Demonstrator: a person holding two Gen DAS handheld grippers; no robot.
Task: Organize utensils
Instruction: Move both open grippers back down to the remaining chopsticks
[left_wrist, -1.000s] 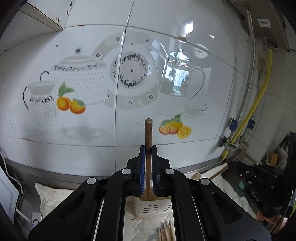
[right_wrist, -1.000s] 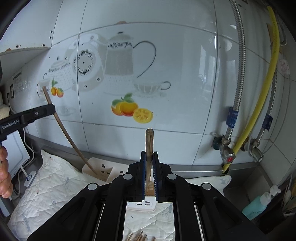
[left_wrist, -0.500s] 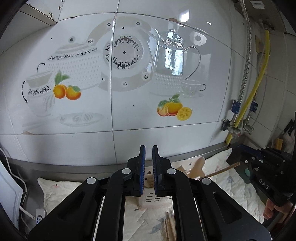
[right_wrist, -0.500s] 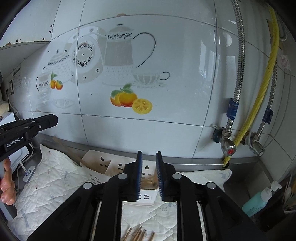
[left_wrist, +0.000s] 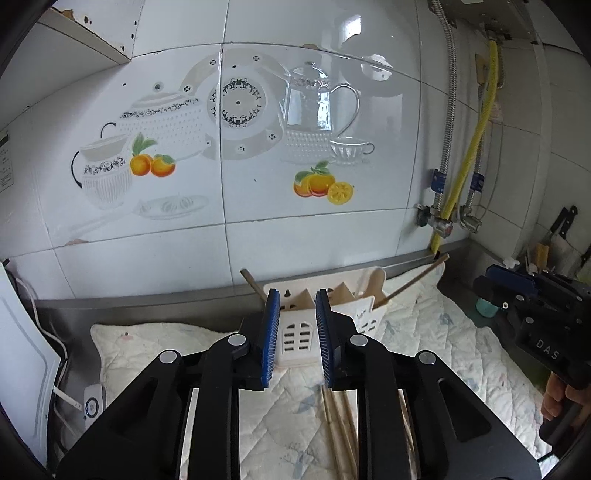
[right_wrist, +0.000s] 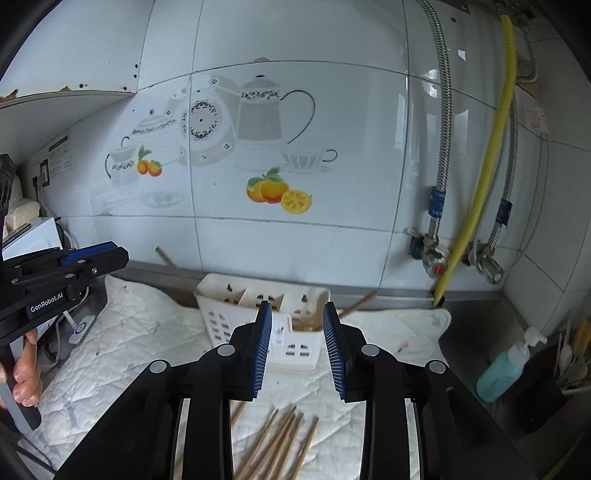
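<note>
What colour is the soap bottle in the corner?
The soap bottle is teal blue-green with a white pump top. It shows best in the right wrist view.

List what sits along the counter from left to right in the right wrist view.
Left gripper → quilted mat → white utensil holder → wall valves → teal soap bottle.

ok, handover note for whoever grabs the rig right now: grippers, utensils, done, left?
Left gripper: jaws opening, nothing between them.
Right gripper: jaws opening, also empty.
White caddy lies on the quilted cloth by the wall; two chopsticks already stick out of it.
Left to do: loose chopsticks on the cloth in front of the caddy need to go in.
</note>
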